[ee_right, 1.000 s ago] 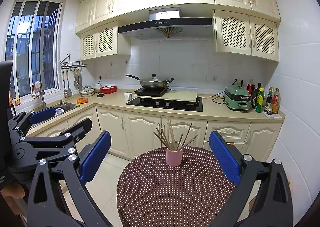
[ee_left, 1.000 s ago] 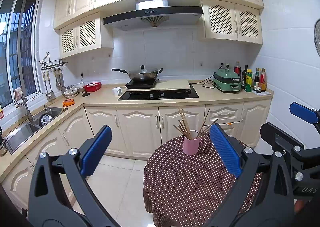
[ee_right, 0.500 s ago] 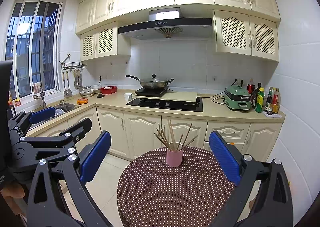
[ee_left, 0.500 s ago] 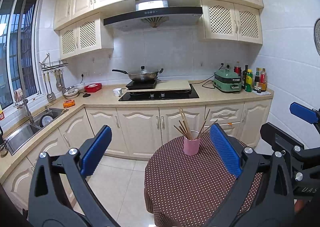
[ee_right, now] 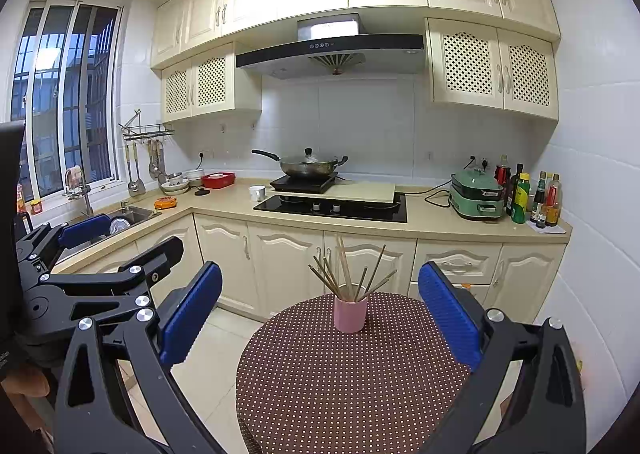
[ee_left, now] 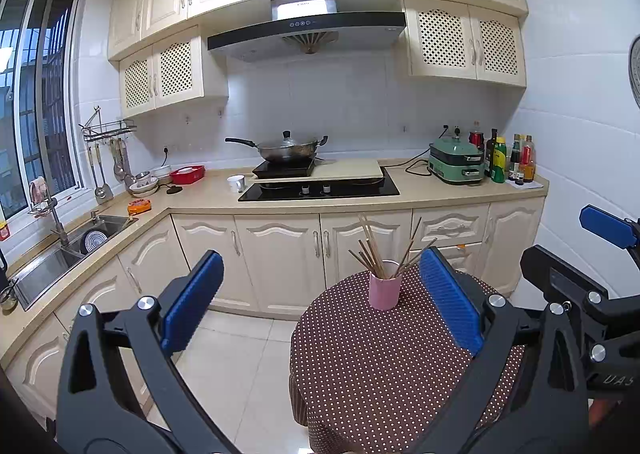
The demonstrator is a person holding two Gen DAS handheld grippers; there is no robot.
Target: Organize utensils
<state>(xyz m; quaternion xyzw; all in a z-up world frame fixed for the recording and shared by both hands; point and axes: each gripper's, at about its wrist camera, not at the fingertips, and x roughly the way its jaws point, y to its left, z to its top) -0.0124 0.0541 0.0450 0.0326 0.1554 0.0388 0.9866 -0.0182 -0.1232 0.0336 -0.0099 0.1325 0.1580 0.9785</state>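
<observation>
A pink cup (ee_left: 385, 285) (ee_right: 350, 313) holding several wooden chopsticks (ee_left: 370, 248) (ee_right: 346, 272) stands at the far side of a round table with a brown dotted cloth (ee_left: 380, 358) (ee_right: 340, 378). My left gripper (ee_left: 320, 302) is open and empty, held back from the table with the cup between its blue fingertips in view. My right gripper (ee_right: 320, 310) is open and empty too, well short of the cup. Each gripper shows at the edge of the other's view.
Behind the table runs an L-shaped counter (ee_right: 432, 224) with a hob, a wok (ee_right: 308, 164), a white mug (ee_right: 257, 193), a green cooker (ee_right: 476, 194) and bottles (ee_right: 520, 198). A sink (ee_left: 60, 254) lies at left under the window. White floor tiles (ee_left: 240, 366) lie left of the table.
The left wrist view has drifted very slightly, so the cup sits a touch further right. The right gripper has not moved. Both stay open.
</observation>
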